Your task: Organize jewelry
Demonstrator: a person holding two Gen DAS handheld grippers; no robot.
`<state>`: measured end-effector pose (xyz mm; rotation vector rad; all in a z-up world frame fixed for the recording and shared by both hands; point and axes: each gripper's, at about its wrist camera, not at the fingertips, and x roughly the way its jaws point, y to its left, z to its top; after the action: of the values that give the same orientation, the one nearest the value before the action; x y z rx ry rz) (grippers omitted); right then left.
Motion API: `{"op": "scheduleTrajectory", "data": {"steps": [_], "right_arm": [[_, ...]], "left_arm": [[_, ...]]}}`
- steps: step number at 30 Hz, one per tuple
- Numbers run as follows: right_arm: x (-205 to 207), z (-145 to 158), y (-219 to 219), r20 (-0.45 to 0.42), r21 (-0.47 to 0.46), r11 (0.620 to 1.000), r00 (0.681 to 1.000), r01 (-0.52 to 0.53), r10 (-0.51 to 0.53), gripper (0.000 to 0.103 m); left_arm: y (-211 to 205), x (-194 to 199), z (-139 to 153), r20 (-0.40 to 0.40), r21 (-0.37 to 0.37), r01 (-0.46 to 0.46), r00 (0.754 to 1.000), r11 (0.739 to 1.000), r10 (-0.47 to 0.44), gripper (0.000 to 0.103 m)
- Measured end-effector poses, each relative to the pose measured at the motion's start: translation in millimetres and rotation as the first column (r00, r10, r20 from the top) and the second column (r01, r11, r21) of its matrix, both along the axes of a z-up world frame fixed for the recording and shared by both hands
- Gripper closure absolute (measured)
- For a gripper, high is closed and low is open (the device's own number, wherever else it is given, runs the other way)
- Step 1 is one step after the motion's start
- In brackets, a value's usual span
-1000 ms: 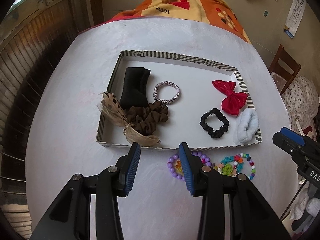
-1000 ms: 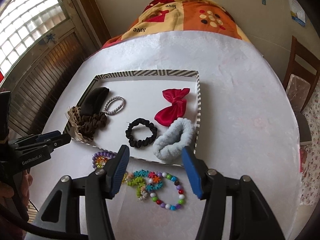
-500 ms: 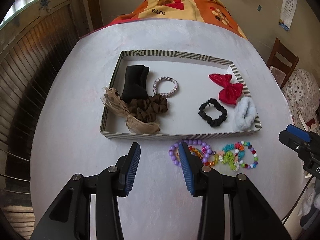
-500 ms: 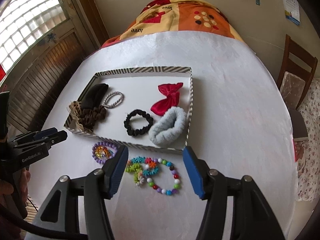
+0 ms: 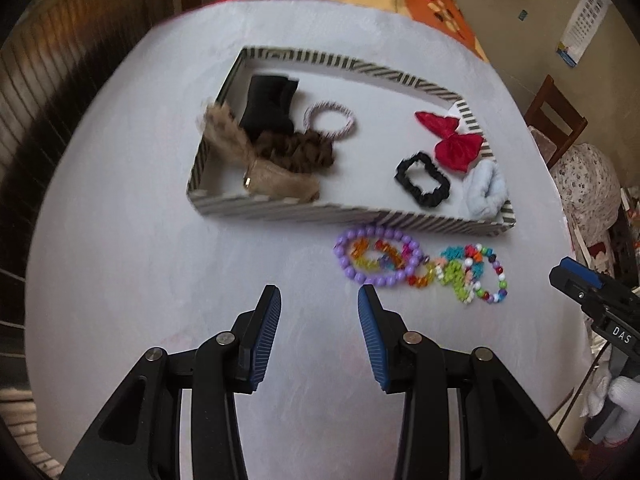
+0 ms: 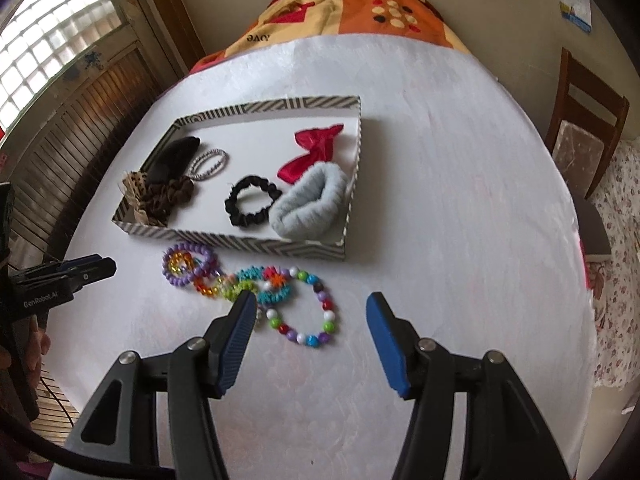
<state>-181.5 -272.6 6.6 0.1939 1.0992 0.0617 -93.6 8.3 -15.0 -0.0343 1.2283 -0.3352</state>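
A striped-rim tray (image 5: 304, 212) (image 6: 256, 245) on the white table holds a black scrunchie (image 5: 422, 178) (image 6: 252, 200), a red bow (image 5: 452, 140) (image 6: 310, 152), a pale blue scrunchie (image 5: 486, 194) (image 6: 310, 206), a brown scrunchie (image 5: 296, 152), a black pouch (image 5: 268, 104) and a silver bracelet (image 5: 329, 119). In front of the tray lie a purple bead bracelet (image 5: 376, 258) (image 6: 186, 264), bright spiky bracelets (image 5: 452, 272) (image 6: 268, 284) and a multicolour bead bracelet (image 5: 494, 276) (image 6: 310, 306). My left gripper (image 5: 319, 306) is open and empty, short of the bracelets. My right gripper (image 6: 310, 312) is open, above the multicolour bracelet.
The table edge curves close on both sides. A wooden chair (image 6: 584, 120) stands at the right, a patterned blanket (image 6: 344, 4) beyond the table's far end, wooden shutters (image 6: 80, 120) at the left.
Both grippers have drawn back toward me, so the tray and bracelets sit farther ahead. The right jaws have opened wider. Nothing on the table has moved.
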Motion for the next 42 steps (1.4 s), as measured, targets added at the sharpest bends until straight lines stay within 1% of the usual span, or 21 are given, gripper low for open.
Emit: {"op": "scheduleTrajectory", "data": {"steps": [5,9,11,12,13,17,19,21,30,35,39,41,42], "right_arm": [[-1.8,-10.6,0.5,-0.023,0.002,1.0,1.0,-0.018,0.018,0.043],[-0.8,-18.1,1.9,-0.026,0.012,0.999,0.999,-0.032,0.032,0.043],[-0.3,-21.6,2.5,-0.032,0.006,0.999,0.999,-0.043,0.043,0.043],[-0.2,-22.7,3.3,-0.034,0.003,0.999,0.998,-0.05,0.05,0.045],[-0.4,-23.2,3.6,-0.034,0.005,0.998,0.998,-0.057,0.057,0.052],[3.6,-24.7,11.1,-0.022,0.032,0.995,0.995,-0.097,0.098,0.063],[8.8,-29.0,16.2,-0.021,0.051,0.992,0.993,-0.116,0.117,0.073],[14.3,-34.8,21.4,-0.027,0.052,0.99,0.991,-0.131,0.132,0.076],[38.3,-58.9,24.9,-0.061,0.103,0.987,0.99,-0.124,0.131,0.076],[42.0,-66.4,27.9,-0.076,0.114,0.984,0.987,-0.136,0.145,0.076],[45.5,-72.3,30.0,-0.083,0.133,0.982,0.985,-0.137,0.149,0.076],[46.9,-74.8,31.1,-0.082,0.144,0.98,0.985,-0.137,0.15,0.076],[47.0,-75.5,31.1,-0.08,0.147,0.98,0.985,-0.137,0.15,0.076]], "left_arm": [[8.1,-3.7,-12.5,-0.03,0.006,-0.018,0.999,1.0,0.018,0.072],[6.4,-0.1,-17.6,-0.056,-0.027,-0.035,0.998,0.999,0.033,0.072],[4.3,3.5,-18.6,-0.055,-0.03,-0.043,0.998,0.999,0.042,0.072],[2.6,5.9,-19.8,-0.057,-0.03,-0.048,0.997,0.998,0.046,0.072],[1.1,8.1,-21.2,-0.06,-0.032,-0.052,0.997,0.998,0.05,0.072],[-6.6,16.5,-26.6,-0.062,-0.017,-0.056,0.997,0.998,0.055,0.072],[-11.1,20.5,-30.1,-0.063,-0.011,-0.05,0.997,0.999,0.049,0.072],[-15.3,23.8,-33.4,-0.061,0.0,-0.047,0.997,0.999,0.047,0.072],[-23.1,38.9,-40.9,-0.054,0.009,-0.032,0.998,0.999,0.032,0.072],[-28.2,48.6,-49.3,-0.072,0.021,-0.028,0.997,0.999,0.029,0.072],[-35.3,52.3,-51.1,-0.056,0.04,-0.009,0.998,0.999,0.011,0.072],[-38.2,51.7,-51.1,-0.051,0.034,0.005,0.999,0.999,-0.003,0.072],[-39.2,50.7,-51.6,-0.045,0.028,0.011,0.999,1.0,-0.009,0.074]]}}
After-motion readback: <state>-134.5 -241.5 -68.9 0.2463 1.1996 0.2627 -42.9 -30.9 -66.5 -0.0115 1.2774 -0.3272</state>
